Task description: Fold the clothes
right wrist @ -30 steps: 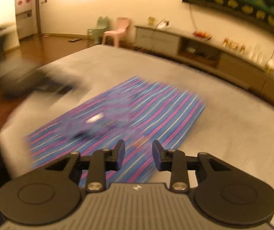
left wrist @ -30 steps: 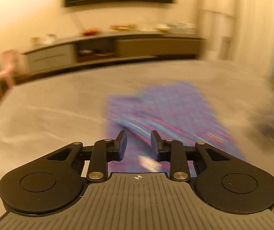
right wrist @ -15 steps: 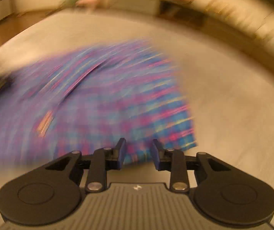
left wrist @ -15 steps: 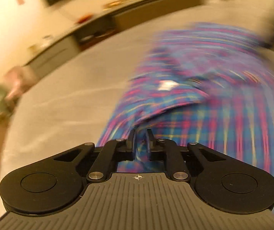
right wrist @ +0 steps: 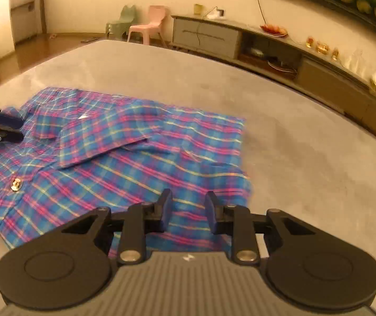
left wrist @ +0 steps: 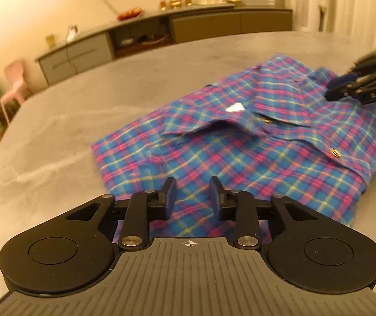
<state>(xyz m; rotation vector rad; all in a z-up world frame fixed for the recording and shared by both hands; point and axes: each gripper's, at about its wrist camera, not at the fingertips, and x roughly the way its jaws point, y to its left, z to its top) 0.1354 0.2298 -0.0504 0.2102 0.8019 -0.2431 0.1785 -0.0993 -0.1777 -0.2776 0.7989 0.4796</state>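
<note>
A blue, pink and yellow plaid shirt (left wrist: 253, 142) lies folded on the grey surface (left wrist: 56, 137), collar up, with gold buttons. It also shows in the right wrist view (right wrist: 135, 152). My left gripper (left wrist: 191, 194) is open and empty, just above the shirt's near edge. My right gripper (right wrist: 188, 208) is open and empty over the shirt's lower corner. The right gripper also appears at the right edge of the left wrist view (left wrist: 346, 87), over the shirt's far side. The left gripper appears at the left edge of the right wrist view (right wrist: 6, 129), by the collar.
A long low sideboard (left wrist: 161, 36) with dishes and bottles runs along the far wall. A pink chair (right wrist: 151, 26) and a green chair (right wrist: 122, 23) stand on the wooden floor beyond the surface's edge. Grey surface (right wrist: 306, 144) extends around the shirt.
Half a second ago the left gripper was pinched on the shirt's fabric; now it is open and clear of it. Both grippers have drawn back and the views have steadied. The shirt lies still.
</note>
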